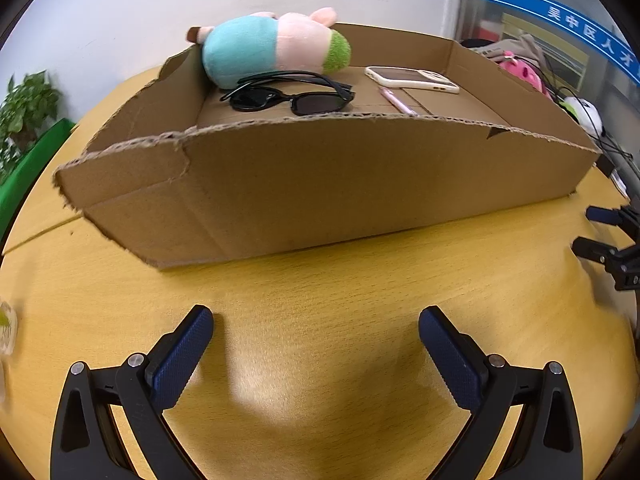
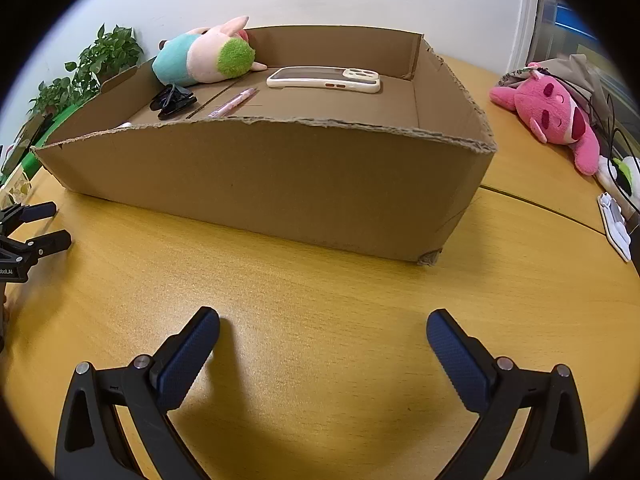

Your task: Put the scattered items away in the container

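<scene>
Beyond the torn brown cardboard box [image 1: 320, 184], nothing loose; inside: blue-and-pink plush toy [image 1: 272, 46], black sunglasses [image 1: 290, 98], cream-cased phone [image 1: 412, 78], thin pink pen [image 1: 396, 100]. Left gripper [image 1: 316, 332] spread, empty.

Right of that box, pink plush [image 2: 556, 114], likely clutter; nearer right gripper [image 2: 323, 334], gaping, empty.

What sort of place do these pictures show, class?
Probably an office: a wooden table, a glass partition with a blue Chinese sign and potted plants by a white wall. Both grippers are open and empty.
</scene>
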The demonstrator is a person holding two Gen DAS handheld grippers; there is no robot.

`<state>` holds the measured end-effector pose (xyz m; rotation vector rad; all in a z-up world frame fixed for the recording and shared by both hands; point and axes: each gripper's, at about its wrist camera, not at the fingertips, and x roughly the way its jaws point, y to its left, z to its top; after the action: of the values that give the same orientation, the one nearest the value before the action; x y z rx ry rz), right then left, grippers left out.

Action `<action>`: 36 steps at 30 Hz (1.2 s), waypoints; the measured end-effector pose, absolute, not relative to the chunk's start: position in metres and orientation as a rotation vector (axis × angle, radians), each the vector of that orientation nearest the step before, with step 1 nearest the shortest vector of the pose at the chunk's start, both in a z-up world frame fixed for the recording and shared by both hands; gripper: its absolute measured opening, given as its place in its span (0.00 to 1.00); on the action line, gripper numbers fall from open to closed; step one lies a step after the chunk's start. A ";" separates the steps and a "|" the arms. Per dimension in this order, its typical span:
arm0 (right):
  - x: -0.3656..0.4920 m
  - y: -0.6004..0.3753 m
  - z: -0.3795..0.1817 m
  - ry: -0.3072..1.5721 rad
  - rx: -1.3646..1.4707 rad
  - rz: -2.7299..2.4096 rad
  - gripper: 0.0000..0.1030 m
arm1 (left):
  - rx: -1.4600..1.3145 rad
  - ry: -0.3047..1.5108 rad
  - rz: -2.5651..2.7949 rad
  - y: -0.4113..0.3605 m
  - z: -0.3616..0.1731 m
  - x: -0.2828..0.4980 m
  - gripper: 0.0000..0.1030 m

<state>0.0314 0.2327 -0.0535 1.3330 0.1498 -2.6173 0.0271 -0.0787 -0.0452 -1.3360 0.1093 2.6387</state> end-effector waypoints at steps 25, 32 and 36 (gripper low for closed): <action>0.032 0.233 -0.054 0.162 1.322 -2.602 1.00 | -1.307 0.155 2.583 -0.081 -0.044 0.021 1.00; 0.035 0.231 -0.054 0.160 1.324 -2.602 1.00 | -1.307 0.154 2.585 -0.081 -0.045 0.021 1.00; 0.036 0.231 -0.054 0.160 1.324 -2.603 1.00 | -1.307 0.154 2.585 -0.081 -0.045 0.021 1.00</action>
<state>0.0355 0.2308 -0.0537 1.3241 0.1597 -2.6028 0.0208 -0.0807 -0.0448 -1.3072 0.1540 2.5849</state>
